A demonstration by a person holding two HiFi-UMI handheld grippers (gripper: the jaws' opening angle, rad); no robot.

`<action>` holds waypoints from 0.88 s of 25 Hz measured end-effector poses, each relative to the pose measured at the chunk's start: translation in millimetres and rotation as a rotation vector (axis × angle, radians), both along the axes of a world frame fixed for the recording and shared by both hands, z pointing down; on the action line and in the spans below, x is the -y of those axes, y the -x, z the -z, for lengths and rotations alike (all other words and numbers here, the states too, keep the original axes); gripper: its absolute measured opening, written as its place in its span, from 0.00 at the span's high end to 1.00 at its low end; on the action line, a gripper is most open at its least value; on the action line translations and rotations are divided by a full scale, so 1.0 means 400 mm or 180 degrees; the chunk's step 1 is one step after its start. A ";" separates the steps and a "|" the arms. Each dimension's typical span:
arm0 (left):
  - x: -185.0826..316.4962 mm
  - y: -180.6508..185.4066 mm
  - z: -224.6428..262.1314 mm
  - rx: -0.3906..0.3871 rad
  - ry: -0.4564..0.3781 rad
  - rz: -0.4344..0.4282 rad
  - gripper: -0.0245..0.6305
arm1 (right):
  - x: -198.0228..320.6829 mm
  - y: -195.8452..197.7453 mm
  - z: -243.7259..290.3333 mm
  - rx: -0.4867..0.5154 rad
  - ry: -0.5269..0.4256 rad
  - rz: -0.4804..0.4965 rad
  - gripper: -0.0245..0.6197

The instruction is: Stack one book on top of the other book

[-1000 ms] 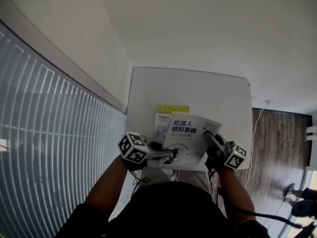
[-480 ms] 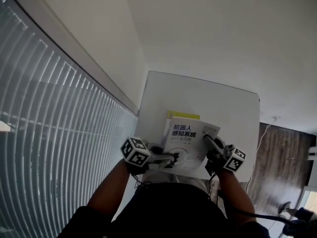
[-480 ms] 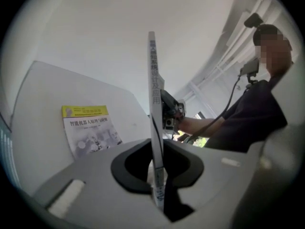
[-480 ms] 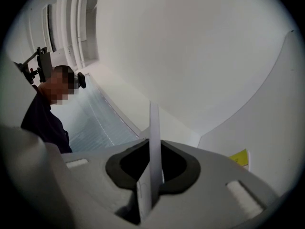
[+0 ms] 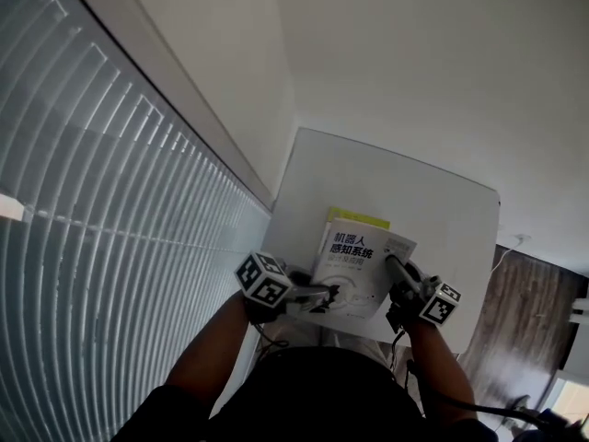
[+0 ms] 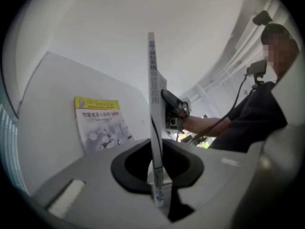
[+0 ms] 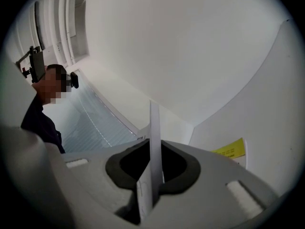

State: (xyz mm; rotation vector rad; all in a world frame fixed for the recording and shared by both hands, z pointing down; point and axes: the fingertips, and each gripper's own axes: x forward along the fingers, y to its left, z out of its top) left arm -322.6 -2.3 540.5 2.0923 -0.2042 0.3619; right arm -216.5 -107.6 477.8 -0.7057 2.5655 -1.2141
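Since a sec ago the white book (image 5: 354,267) has slid further over the yellow-topped book (image 5: 358,218), so in the head view only that book's yellow strip & a sliver of cover show past its far edge. Left tool (image 5: 324,292) is clamped on the white book's near-left edge & right tool (image 5: 390,264) on its right edge, jaws nearly together w/ the book edge-on between them in both gripper views. Yellow-topped book lies flat on the white table (image 5: 442,212); the left gripper view shows its whole cover, w/ the held book up off it.
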 end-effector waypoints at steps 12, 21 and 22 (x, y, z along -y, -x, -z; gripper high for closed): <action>-0.025 -0.003 0.001 0.0030 0.0425 -0.0068 0.88 | -0.019 -0.007 -0.027 -0.0070 0.0386 -0.0118 0.88; -0.016 -0.001 0.030 0.0115 0.0656 -0.0003 0.88 | 0.002 -0.004 -0.015 -0.0085 0.0569 -0.0027 0.88; -0.018 -0.002 0.022 0.0115 0.0666 0.0009 0.88 | 0.001 -0.003 -0.023 -0.0091 0.0565 -0.0018 0.88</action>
